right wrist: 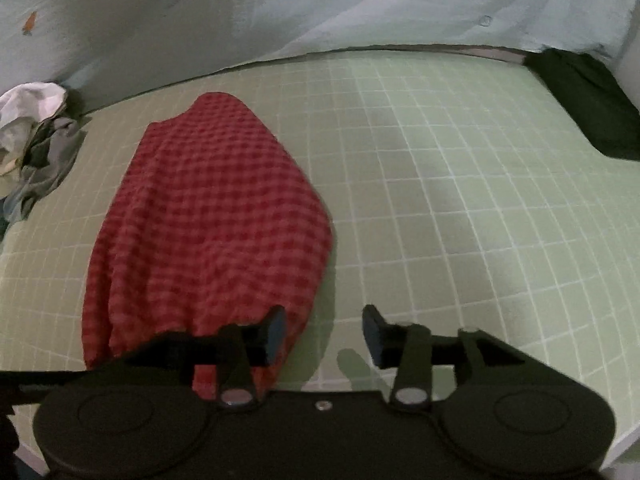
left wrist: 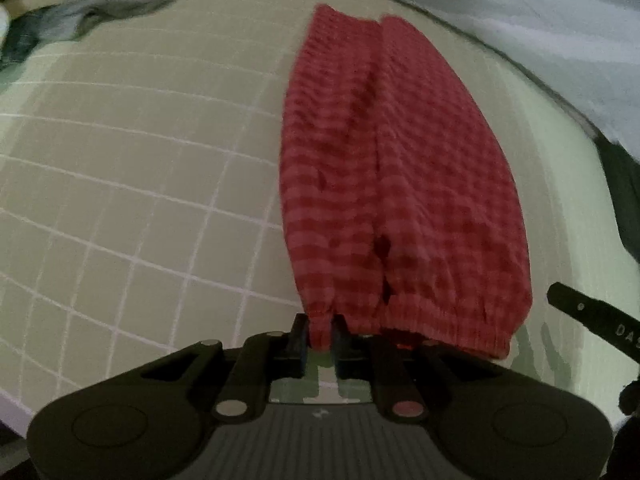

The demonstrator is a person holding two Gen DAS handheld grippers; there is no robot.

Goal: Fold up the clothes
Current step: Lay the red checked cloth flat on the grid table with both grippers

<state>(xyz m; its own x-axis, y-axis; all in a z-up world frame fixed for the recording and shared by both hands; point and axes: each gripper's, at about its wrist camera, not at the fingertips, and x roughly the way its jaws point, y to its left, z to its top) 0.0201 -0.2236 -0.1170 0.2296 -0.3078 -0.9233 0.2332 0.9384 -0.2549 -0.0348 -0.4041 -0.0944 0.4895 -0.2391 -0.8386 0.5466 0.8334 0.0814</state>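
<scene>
A pair of red checked shorts (left wrist: pixel 392 184) lies on the green grid mat (left wrist: pixel 140 184), folded lengthwise, with the elastic waistband nearest me. My left gripper (left wrist: pixel 320 340) is shut on the left corner of the waistband. In the right wrist view the shorts (right wrist: pixel 208 220) lie left of centre. My right gripper (right wrist: pixel 324 332) is open and empty, just right of the waistband's right corner, with its left finger (right wrist: pixel 276 332) against the cloth. Its tip also shows at the right edge of the left wrist view (left wrist: pixel 592 316).
A heap of grey and white clothes (right wrist: pixel 32 132) lies at the mat's far left, also seen in the left wrist view (left wrist: pixel 96 0). A folded dark green garment (right wrist: pixel 588 100) sits at the far right corner. A pale sheet with carrot prints (right wrist: pixel 320 4) lies beyond the mat.
</scene>
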